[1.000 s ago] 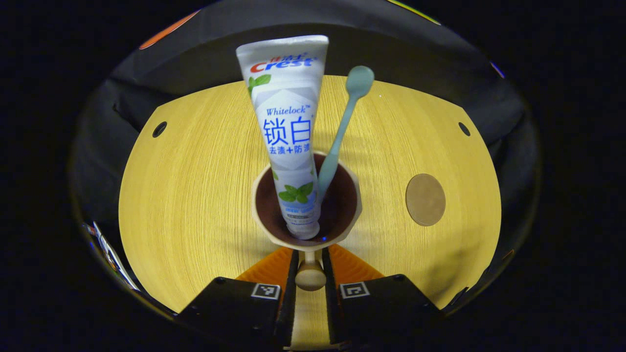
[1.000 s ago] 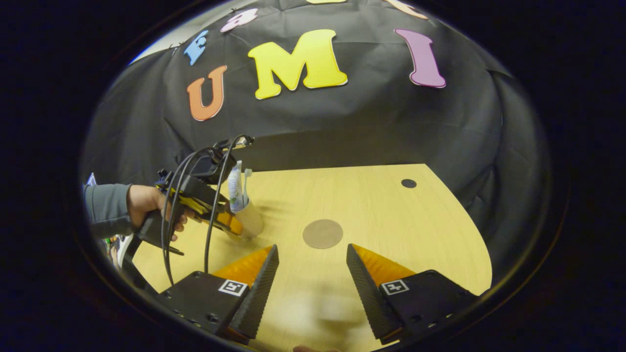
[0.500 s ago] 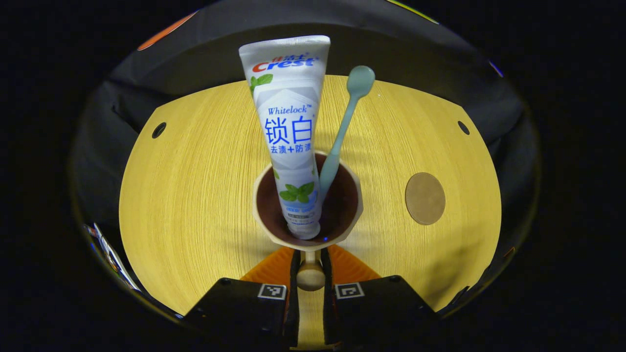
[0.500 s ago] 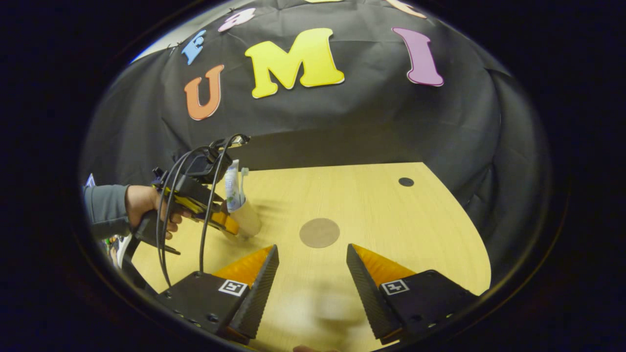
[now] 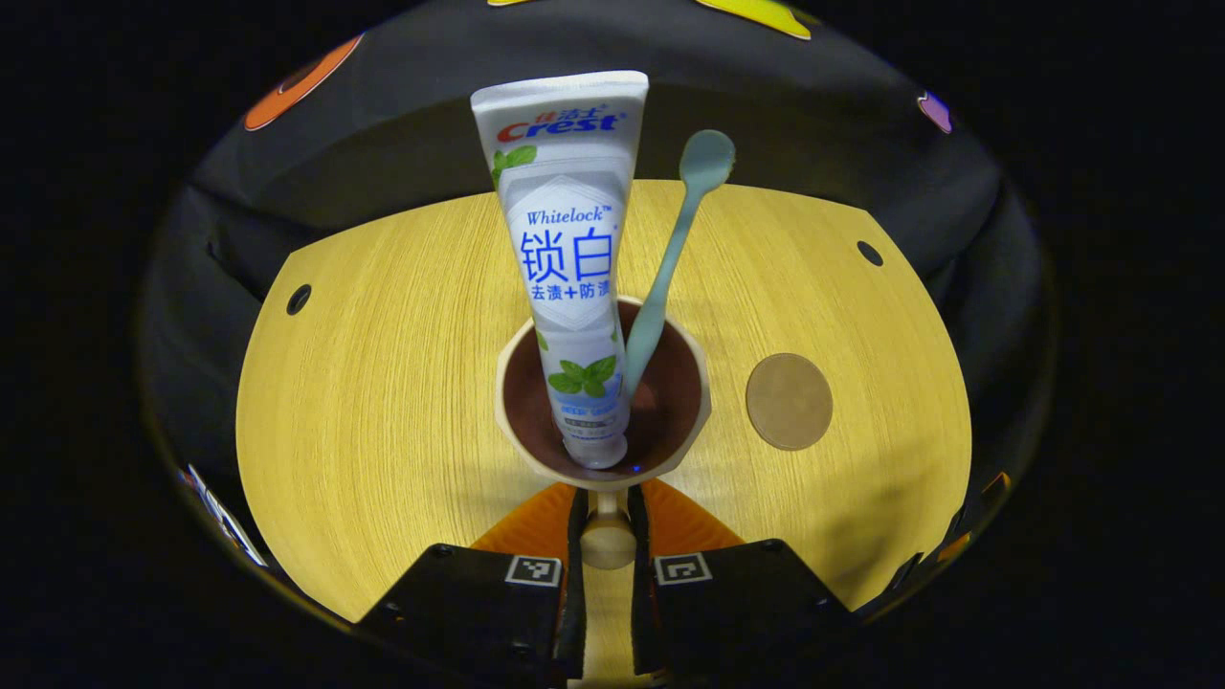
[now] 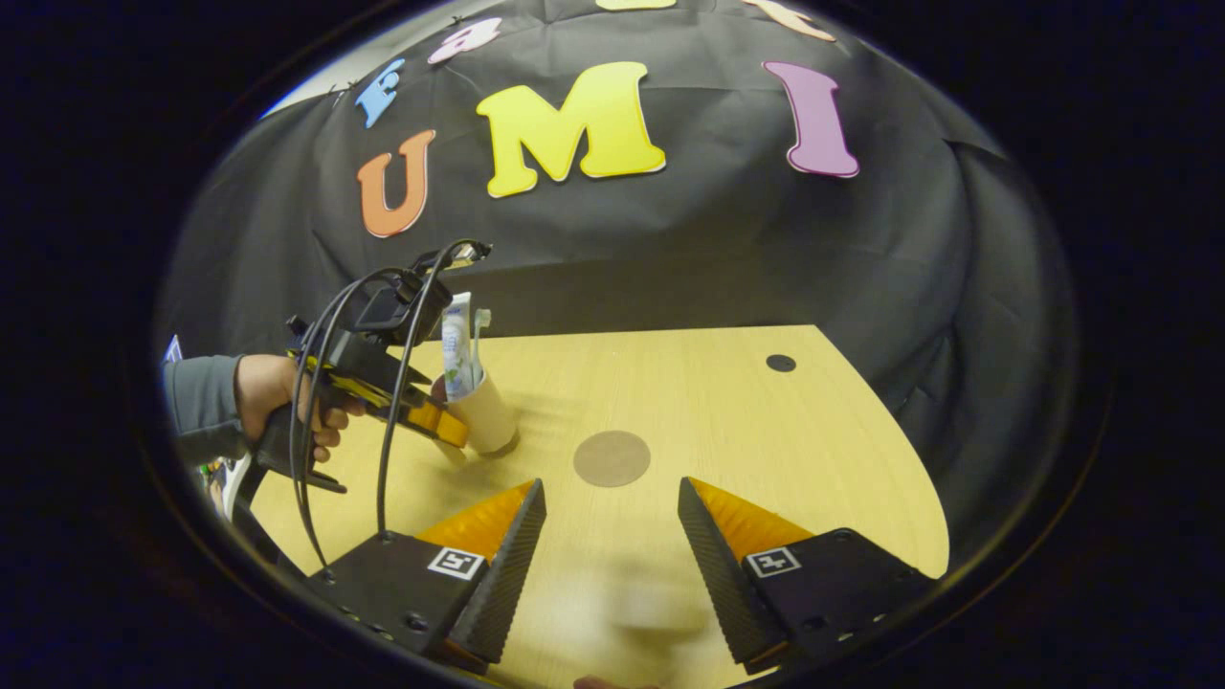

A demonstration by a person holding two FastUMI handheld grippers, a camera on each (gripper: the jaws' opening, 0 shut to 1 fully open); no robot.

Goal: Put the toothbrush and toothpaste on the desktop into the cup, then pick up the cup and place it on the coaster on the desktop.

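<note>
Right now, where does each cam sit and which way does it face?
Left gripper view: rides the left gripper, looks down along its jaws at the cup, toothpaste, toothbrush and coaster; jaws closed on the cup's handle.
Right gripper view: rides the right gripper, jaws apart, low over the desktop, facing the booth wall; a hand shows, holding the other gripper.
Shared: cup, toothpaste, toothbrush, coaster, desktop.

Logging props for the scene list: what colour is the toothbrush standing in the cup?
Pale mint green; the toothbrush shows best in the left gripper view.
</note>
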